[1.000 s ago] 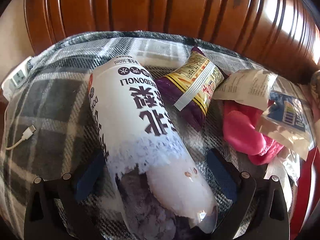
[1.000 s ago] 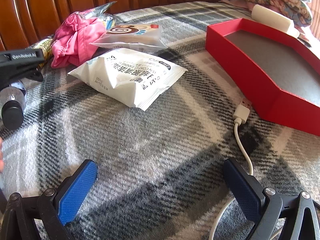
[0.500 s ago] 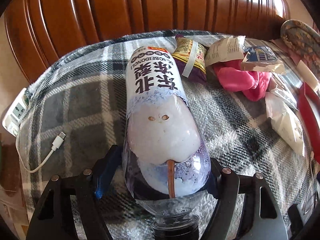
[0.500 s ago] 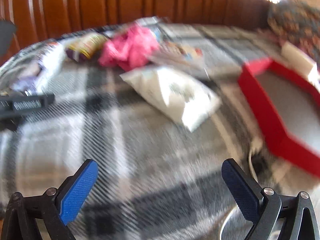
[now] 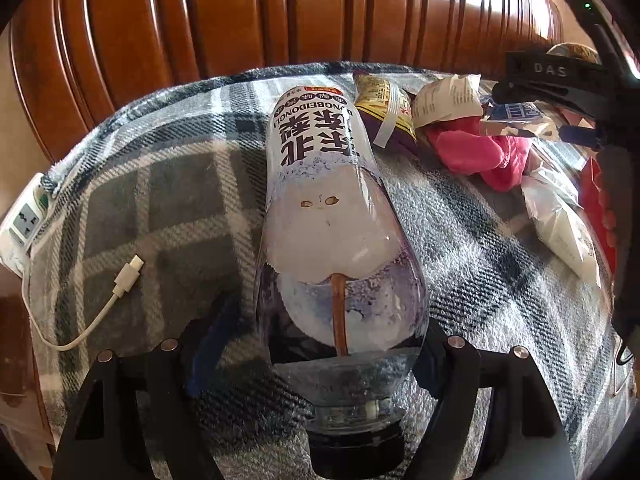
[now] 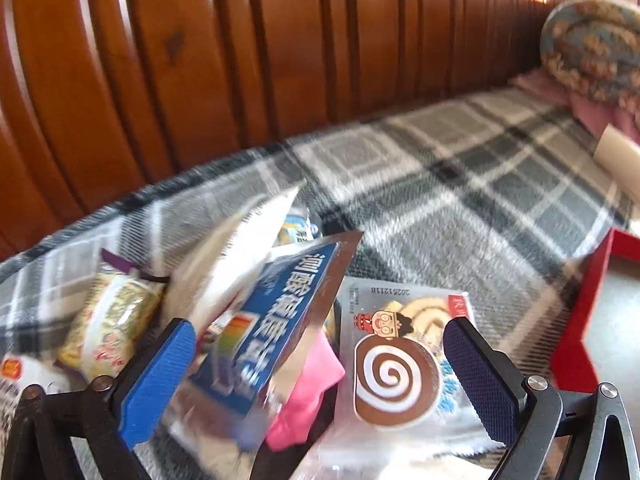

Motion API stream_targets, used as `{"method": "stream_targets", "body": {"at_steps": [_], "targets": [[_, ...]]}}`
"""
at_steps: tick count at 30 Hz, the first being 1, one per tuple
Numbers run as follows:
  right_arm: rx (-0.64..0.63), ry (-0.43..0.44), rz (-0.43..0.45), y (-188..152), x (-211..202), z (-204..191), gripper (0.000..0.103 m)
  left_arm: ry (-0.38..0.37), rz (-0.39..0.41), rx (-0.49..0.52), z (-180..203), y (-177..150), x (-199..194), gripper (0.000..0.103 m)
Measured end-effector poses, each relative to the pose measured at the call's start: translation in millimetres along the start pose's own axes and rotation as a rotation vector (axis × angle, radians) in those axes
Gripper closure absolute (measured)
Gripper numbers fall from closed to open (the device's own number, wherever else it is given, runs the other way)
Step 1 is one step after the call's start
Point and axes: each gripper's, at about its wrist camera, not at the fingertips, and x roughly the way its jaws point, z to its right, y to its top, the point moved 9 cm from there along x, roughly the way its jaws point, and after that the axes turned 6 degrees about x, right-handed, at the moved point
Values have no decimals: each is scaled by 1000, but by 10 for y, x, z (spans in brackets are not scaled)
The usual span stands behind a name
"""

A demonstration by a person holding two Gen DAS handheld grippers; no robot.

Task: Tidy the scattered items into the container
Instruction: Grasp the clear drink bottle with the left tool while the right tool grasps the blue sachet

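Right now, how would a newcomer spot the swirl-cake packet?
Start at the wooden headboard, then drop to the snack pile on the plaid blanket. The packet lies at the pile's edge nearest the red box, alone in showing a brown-and-white spiral.

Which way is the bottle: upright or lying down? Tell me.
Lying down: the bottle rests lengthwise on the blanket, cap toward the camera.

Bottle (image 5: 328,208) label: "DONGBEIDONGLI", large Chinese characters, swirl-cake packet (image 6: 400,364): "20251211B", black housing (image 5: 552,70) at bed's right edge: "DAS"
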Motion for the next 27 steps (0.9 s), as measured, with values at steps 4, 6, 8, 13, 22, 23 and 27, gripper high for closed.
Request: {"method": "stream_targets", "body": {"at_steps": [4,6,8,13,22,23,27], "targets": [[7,58,-15,-21,90,-51,28,41,63,39,39,2,41,7],[-12,78,-8,-46,75,-126,38,73,76,42,24,6,51,0],[-41,87,14,-53,44,-196,49,52,74,22,-3,16,71,0],[-122,25,33,19,177,-333,66,39,72,21,-11,39,70,0],[-147,68,59,-166,-400,-211,76,-57,76,-60,-81,95,-61,0],[-160,70,56,-240,-493,-183,76,-75,69,-73,-85,113,-57,0],[-196,79,51,-538,-773,-86,76,-77,76,-83,-115,156,-93,0]]}}
